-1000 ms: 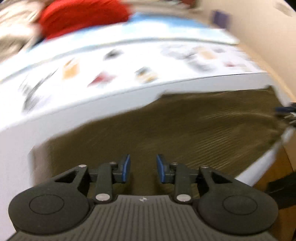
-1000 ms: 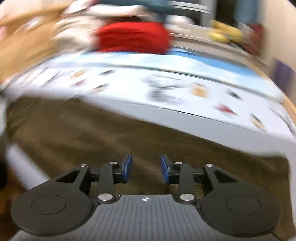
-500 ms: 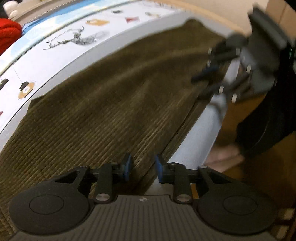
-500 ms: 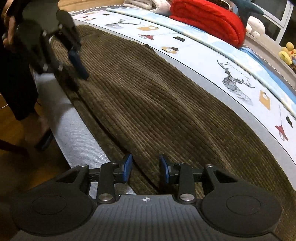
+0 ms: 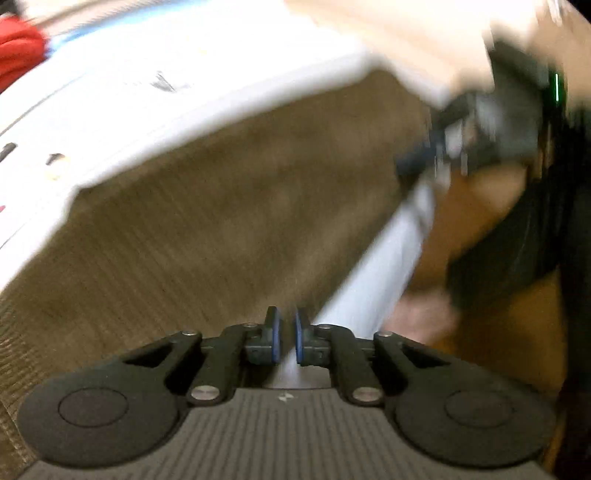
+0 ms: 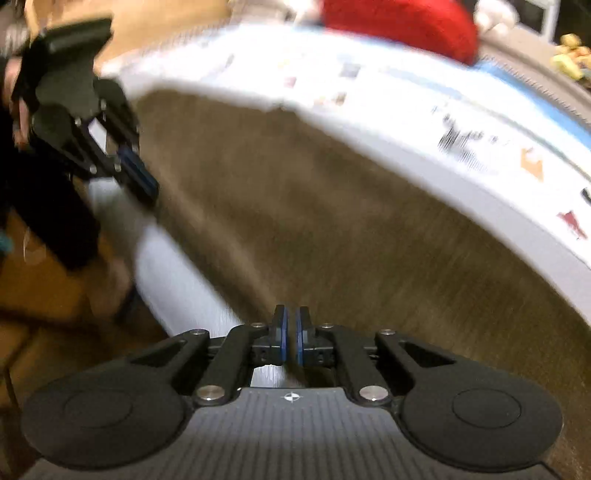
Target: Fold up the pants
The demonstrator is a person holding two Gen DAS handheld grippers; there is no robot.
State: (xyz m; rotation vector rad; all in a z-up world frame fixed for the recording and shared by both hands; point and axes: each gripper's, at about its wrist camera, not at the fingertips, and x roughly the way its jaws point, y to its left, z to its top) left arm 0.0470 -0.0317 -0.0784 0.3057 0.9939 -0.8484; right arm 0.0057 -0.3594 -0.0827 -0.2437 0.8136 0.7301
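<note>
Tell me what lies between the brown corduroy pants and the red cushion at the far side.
In the right wrist view, only the white printed bedsheet separates the brown corduroy pants from the red cushion; blur hides any small items.

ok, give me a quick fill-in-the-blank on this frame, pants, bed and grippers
The pants spread on the bed are ____ corduroy.
The bundle at the far side of the printed sheet is ____ in colour.
The finger pads of the right gripper are ____ in colour.
Seen from the right wrist, the left gripper is at the picture's ____ side.

Missing words: brown; red; blue; left
</note>
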